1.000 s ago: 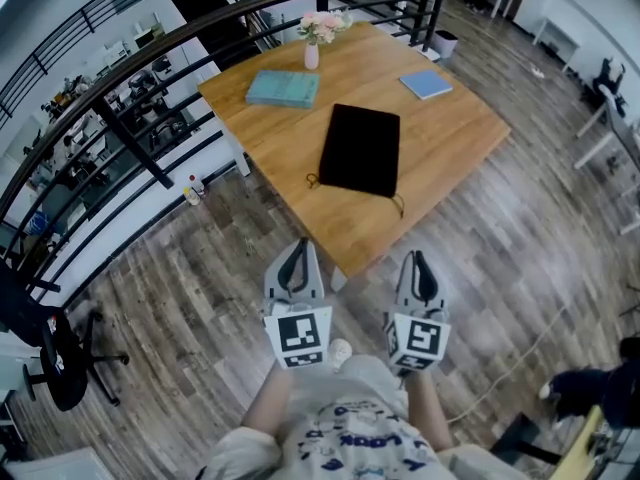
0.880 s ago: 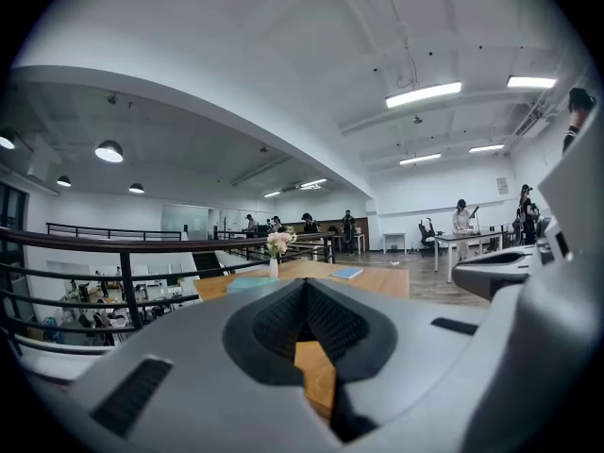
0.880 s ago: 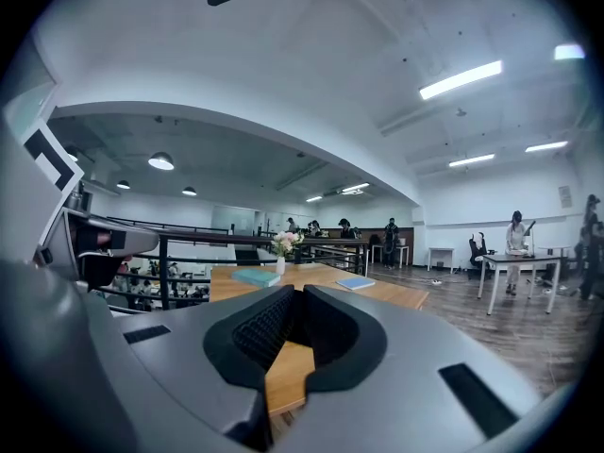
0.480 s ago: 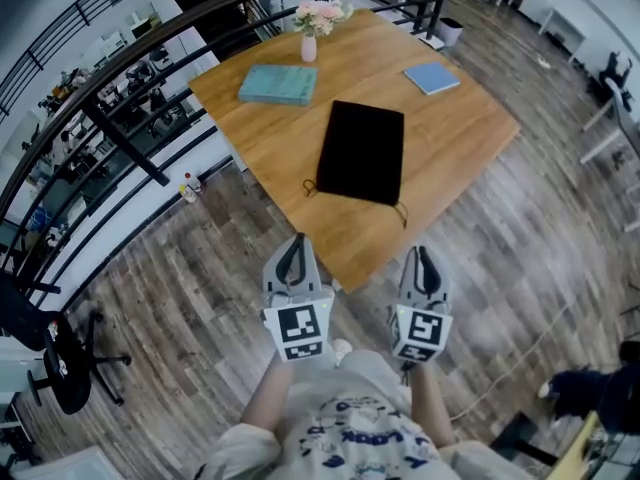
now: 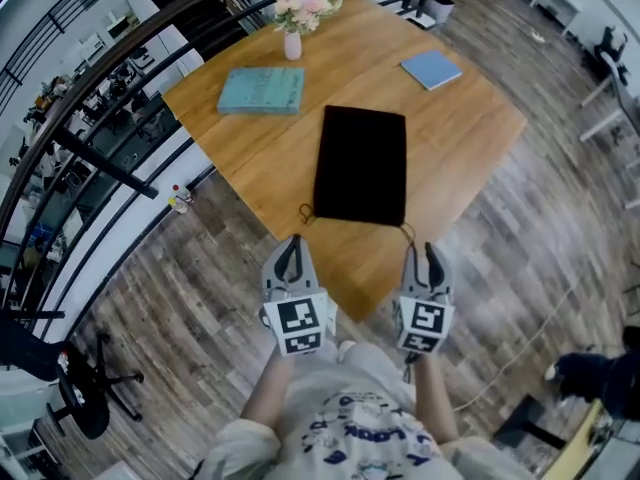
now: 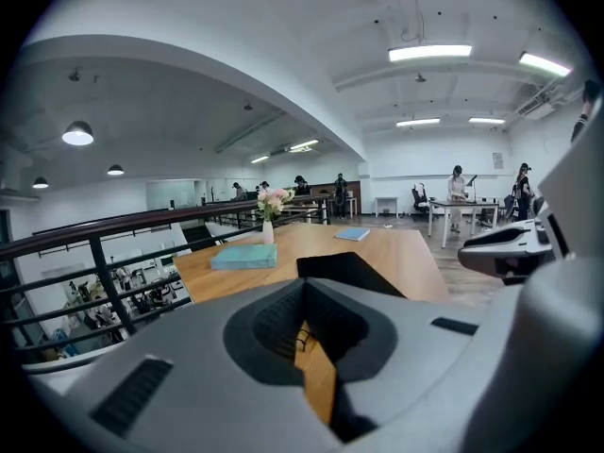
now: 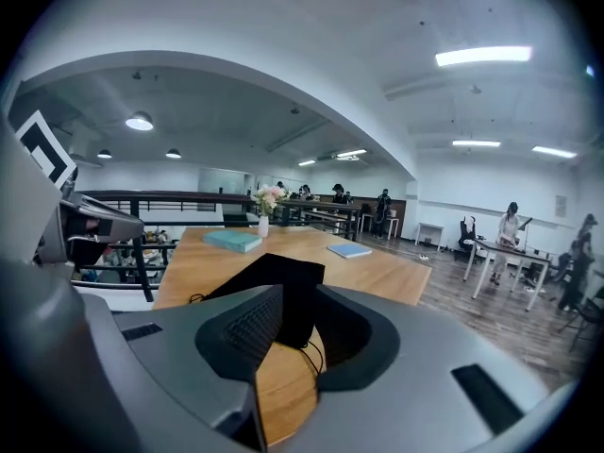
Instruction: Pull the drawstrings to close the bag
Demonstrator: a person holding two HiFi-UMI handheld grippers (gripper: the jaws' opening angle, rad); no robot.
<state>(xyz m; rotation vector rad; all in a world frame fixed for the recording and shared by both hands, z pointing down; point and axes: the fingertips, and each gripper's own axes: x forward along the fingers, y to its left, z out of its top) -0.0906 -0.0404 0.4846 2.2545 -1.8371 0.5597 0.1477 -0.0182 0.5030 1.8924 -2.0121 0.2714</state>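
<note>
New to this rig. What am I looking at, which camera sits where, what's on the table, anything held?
No robot arm: a person holds a two-jaw claw in each hand. The top-down picture comes from a camera on the person's head; the left claw and right claw show near its bottom. The other two pictures come from cameras riding on each claw, looking along its jaws. On the wooden table lie a flat black fabric drawstring bag, a teal book, a blue notebook and a small vase of pink flowers. Nothing is held: the left claw is shut and empty; the right claw's jaws are opening with nothing between them.
</note>
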